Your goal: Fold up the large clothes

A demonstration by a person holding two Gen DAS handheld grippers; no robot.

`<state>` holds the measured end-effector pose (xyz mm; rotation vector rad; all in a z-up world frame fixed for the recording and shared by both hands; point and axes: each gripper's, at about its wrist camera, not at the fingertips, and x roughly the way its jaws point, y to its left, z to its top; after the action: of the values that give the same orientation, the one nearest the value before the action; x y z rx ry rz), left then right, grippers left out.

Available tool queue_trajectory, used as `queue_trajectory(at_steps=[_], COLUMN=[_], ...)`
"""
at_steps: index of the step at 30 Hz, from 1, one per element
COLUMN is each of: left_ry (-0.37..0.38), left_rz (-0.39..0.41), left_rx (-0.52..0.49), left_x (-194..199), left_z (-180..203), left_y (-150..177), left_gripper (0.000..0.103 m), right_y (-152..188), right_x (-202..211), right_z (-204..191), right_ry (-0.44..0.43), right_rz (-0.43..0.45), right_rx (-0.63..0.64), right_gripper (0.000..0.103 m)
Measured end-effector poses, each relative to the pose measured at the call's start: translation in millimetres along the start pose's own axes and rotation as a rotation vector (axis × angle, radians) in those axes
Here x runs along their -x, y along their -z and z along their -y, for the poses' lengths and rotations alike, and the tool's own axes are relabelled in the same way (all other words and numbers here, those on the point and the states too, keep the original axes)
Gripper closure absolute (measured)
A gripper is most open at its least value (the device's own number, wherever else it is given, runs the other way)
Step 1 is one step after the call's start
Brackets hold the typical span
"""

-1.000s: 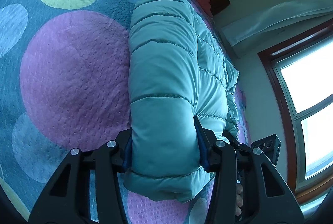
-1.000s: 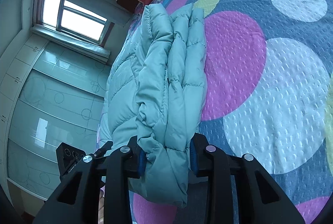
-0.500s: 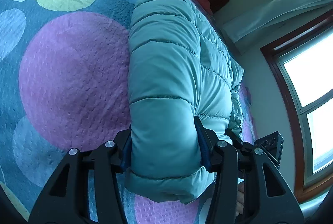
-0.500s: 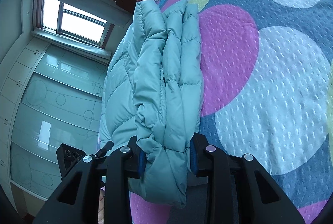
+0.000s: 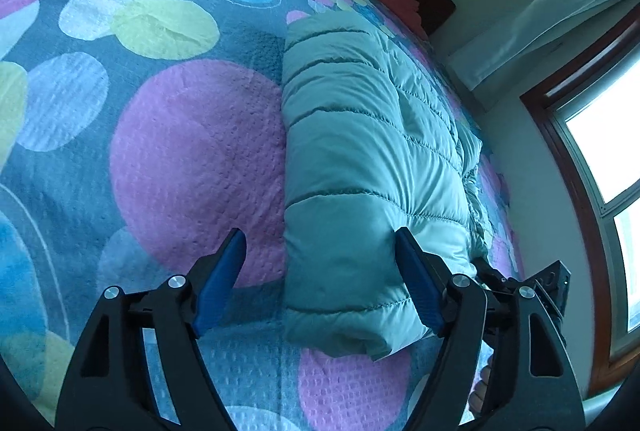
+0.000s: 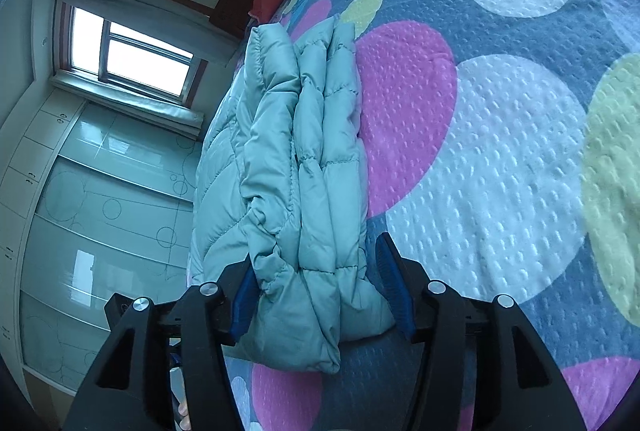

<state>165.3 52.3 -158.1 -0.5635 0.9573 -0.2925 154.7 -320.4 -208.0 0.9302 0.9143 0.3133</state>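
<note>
Both my sets of jaws have just been opening and no longer pinch the teal puffer jacket. The left gripper stands wide, the right gripper looser, folded jacket end between each pair. The jacket lies along the window-side edge of the bed.

- The puffer jacket is quilted cloth, smooth with a soft sheen, puffed between stitched seams.
- The bedspread is matt cloth, dimpled and rough-looking, printed with coloured circles.
- The left gripper and right gripper have matt black plastic arms, shiny metal screw heads and blue pads.
- The wardrobe doors are glossy and reflective.
- The window frame looks like brown wood.
</note>
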Motion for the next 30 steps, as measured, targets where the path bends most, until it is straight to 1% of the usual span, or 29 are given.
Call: queue_trajectory(at_steps=[5,9,11,12,13,16,17,19,20,22,23,24,25,30], left_ry=[-0.135,-0.226,-0.25,-0.264,-0.278,-0.315,-0.322,-0.327,-0.33,-0.341,-0.345,-0.351,-0.36,-0.407], left_rz=[0.049,0.074,0.084,0.09,0.098,0.124,0.14,0.169,0.183,0.214,0.221,0.227,0.23,0.263], left_rx=[-0.084,-0.161,-0.188,-0.2,-0.213,-0.257,-0.272,-0.29,-0.295,-0.302,-0.303,-0.303,-0.304,-0.333], left_x=[23,39,49,53,57,72,80,93,98,110,114,118,121,135], left_z=[8,20,25,28,32,45,50,60,65,72,75,78,81,91], left_y=[9,22,30,34,37,46,49,54,56,59,60,61,61,66], left_gripper=[0.027,0.027,0.027,0.027,0.027,0.026,0.025,0.021,0.017,0.016,0.016,0.013,0.011,0.01], right_y=[10,22,32,37,42,57,61,69,73,80,83,87,90,102], right_x=[26,43,50,53,56,65,70,76,79,84,86,89,91,96], right_z=[-25,-47,-58,-63,-69,-89,-90,-101,-106,-118,-123,-128,-133,-149], right_ry=[0.141,0.265,0.325,0.355,0.379,0.459,0.494,0.519,0.528,0.544,0.546,0.551,0.557,0.58], right_rz=[0.059,0.083,0.095,0.101,0.11,0.141,0.141,0.154,0.161,0.175,0.184,0.198,0.209,0.241], right_rx=[0.098,0.185,0.237,0.264,0.29,0.376,0.394,0.431,0.448,0.484,0.5,0.515,0.53,0.573], right_gripper=[0.047,0.047,0.047,0.045,0.04,0.037,0.037,0.037,0.037,0.036,0.035,0.032,0.031,0.029])
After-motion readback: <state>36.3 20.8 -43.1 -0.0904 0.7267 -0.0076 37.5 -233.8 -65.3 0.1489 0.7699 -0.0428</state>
